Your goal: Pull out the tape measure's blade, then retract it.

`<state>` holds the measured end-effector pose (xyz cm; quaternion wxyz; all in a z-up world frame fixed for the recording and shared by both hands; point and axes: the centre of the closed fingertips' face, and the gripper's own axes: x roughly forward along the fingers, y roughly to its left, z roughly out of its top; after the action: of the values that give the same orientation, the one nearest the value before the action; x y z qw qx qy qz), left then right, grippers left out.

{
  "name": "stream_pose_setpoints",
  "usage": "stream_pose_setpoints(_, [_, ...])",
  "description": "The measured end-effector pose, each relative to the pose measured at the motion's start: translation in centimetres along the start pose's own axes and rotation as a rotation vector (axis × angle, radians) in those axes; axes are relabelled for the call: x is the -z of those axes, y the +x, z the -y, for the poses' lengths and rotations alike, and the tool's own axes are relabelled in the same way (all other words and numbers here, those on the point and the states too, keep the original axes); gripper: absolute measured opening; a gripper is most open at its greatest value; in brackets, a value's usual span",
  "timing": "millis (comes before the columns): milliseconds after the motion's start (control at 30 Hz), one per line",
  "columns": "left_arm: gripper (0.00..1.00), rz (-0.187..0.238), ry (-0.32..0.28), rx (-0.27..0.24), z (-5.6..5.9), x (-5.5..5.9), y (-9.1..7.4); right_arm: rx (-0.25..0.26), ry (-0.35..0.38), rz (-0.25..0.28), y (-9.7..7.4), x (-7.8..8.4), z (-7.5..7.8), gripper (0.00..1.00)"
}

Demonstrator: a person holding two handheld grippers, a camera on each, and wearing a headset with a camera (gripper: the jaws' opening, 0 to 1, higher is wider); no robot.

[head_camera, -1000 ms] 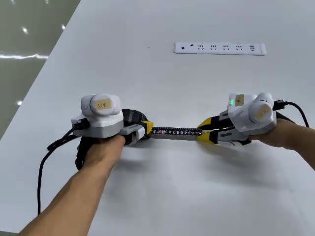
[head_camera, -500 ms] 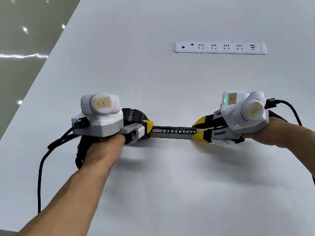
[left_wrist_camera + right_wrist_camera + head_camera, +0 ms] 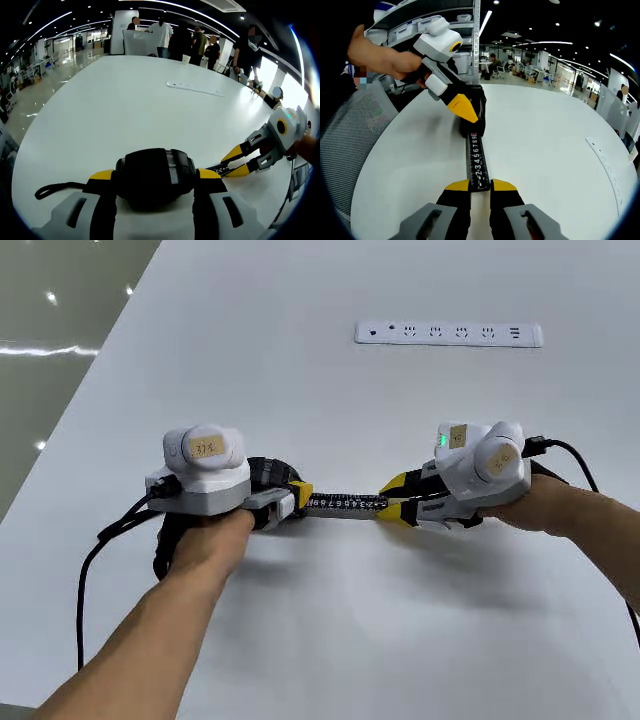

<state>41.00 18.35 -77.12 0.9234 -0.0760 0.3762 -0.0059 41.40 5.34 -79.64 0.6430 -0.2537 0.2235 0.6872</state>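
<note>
A black tape measure case (image 3: pixel 272 478) (image 3: pixel 155 175) (image 3: pixel 476 107) rests on the white table, clamped by my left gripper (image 3: pixel 290 498) (image 3: pixel 156 176), which is shut on it. A short length of blade (image 3: pixel 346 505) (image 3: pixel 477 162) with printed numbers runs from the case to my right gripper (image 3: pixel 390 502) (image 3: pixel 480 187), shut on the blade's end. In the left gripper view the right gripper (image 3: pixel 235 162) comes in from the right with its yellow tips on the blade (image 3: pixel 216 171). The case's wrist strap (image 3: pixel 52 190) trails to the left.
A white power strip (image 3: pixel 448 335) (image 3: pixel 195 89) (image 3: pixel 610 172) lies at the far side of the table (image 3: pixel 330 640). Black cables (image 3: pixel 85 580) (image 3: pixel 585 475) trail from both grippers. The table's left edge (image 3: pixel 75 420) borders a glossy floor. Several people stand beyond the table's far end (image 3: pixel 190 42).
My right gripper has moved left toward the case with the blade's end in it, so the exposed blade is shorter. The left gripper and the case have stayed put.
</note>
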Motion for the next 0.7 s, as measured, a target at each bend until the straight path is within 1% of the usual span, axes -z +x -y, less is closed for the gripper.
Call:
stream_pose_setpoints(300, [0.57, 0.001, -0.002, 0.007, 0.0, 0.0, 0.0, -0.005, -0.001, 0.005, 0.8, -0.4, 0.0, 0.1])
stream_pose_setpoints(700, [0.57, 0.001, 0.003, 0.013, 0.0, 0.0, 0.0, -0.013, -0.006, 0.012, 1.9, -1.6, -0.4, 0.1])
